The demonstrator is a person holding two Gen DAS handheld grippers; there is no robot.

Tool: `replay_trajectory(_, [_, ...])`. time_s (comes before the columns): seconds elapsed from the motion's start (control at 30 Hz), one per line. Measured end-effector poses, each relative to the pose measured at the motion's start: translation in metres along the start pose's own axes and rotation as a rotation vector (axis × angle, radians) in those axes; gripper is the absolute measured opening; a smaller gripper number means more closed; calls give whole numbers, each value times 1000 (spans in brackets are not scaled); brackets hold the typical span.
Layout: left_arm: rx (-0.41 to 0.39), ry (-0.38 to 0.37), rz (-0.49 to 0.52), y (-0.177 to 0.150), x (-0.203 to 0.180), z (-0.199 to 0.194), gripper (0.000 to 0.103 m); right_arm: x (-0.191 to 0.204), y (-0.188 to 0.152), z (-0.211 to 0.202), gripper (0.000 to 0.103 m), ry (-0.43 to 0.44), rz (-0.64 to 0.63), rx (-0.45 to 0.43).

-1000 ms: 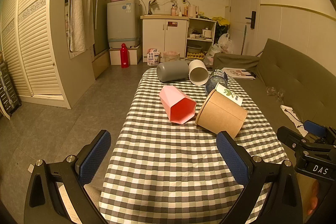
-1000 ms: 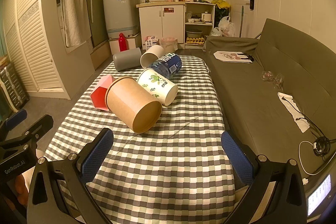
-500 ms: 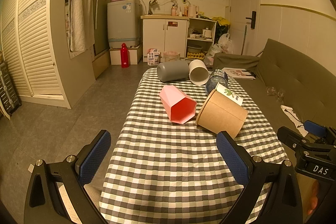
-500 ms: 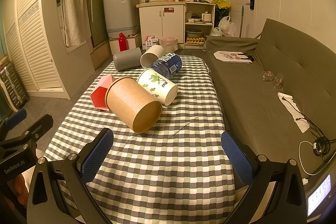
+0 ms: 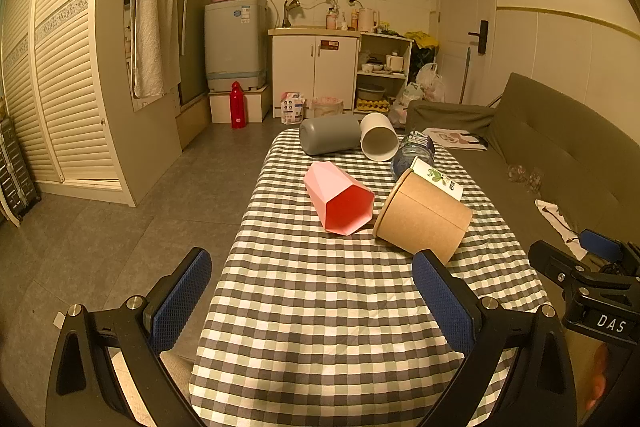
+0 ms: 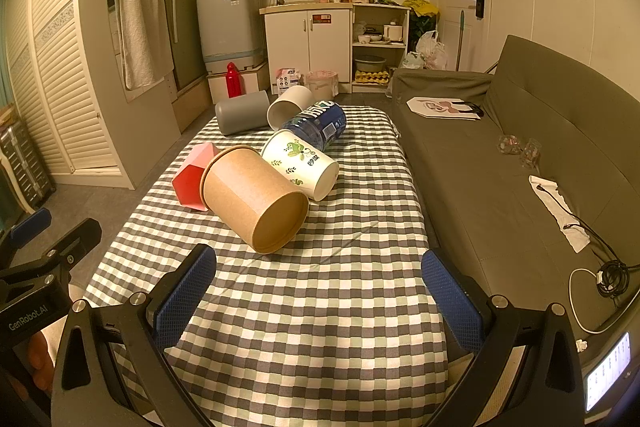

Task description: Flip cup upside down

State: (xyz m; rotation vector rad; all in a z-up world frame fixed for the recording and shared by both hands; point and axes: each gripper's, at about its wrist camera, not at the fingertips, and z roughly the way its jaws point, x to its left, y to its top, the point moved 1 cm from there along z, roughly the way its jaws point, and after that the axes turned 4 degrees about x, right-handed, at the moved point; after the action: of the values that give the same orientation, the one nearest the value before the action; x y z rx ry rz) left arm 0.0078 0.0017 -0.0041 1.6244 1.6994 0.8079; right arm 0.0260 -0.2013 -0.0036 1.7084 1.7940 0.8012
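Several cups lie on their sides on the checked tablecloth [image 5: 320,307]. A brown paper cup [image 5: 422,217] [image 6: 254,197] lies nearest, mouth toward the right gripper. A pink faceted cup [image 5: 338,197] [image 6: 192,175] lies left of it. A white leaf-print cup [image 6: 300,163], a grey cup [image 5: 330,135] and a white cup [image 5: 378,143] lie behind. My left gripper [image 5: 312,301] is open and empty, short of the cups. My right gripper [image 6: 320,297] is open and empty, just short of the brown cup.
A blue-label water bottle [image 6: 318,125] lies among the cups. A grey sofa [image 6: 520,147] runs along the table's right side. The floor drops off at the table's left edge [image 5: 240,227]. Kitchen cabinets [image 5: 316,75] stand beyond the far end.
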Motion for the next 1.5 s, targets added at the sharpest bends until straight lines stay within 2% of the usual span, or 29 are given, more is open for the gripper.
replay_trajectory(0.63, [6, 0, -4, -5, 2, 3, 103, 0, -3, 2, 103, -3, -3, 11])
replay_trajectory(0.73, [18, 0, -13, -7, 3, 6, 103, 0, -2, 2, 103, -2, -8, 17])
replay_trajectory(0.93, [72, 13, -34, 11, 6, 22, 103, 5, 12, 2, 103, -1, 4, 52])
replay_trajectory(1.17, [95, 29, 1, 45, 15, 47, 103, 14, 60, 14, 103, 4, -10, 105])
replay_trajectory(1.3, [94, 47, 18, 72, 20, 72, 103, 20, 104, 26, 103, -7, -41, 86])
replay_trajectory(1.5, [135, 56, 38, 113, 28, 126, 103, 31, 171, 74, 103, 3, -79, 104])
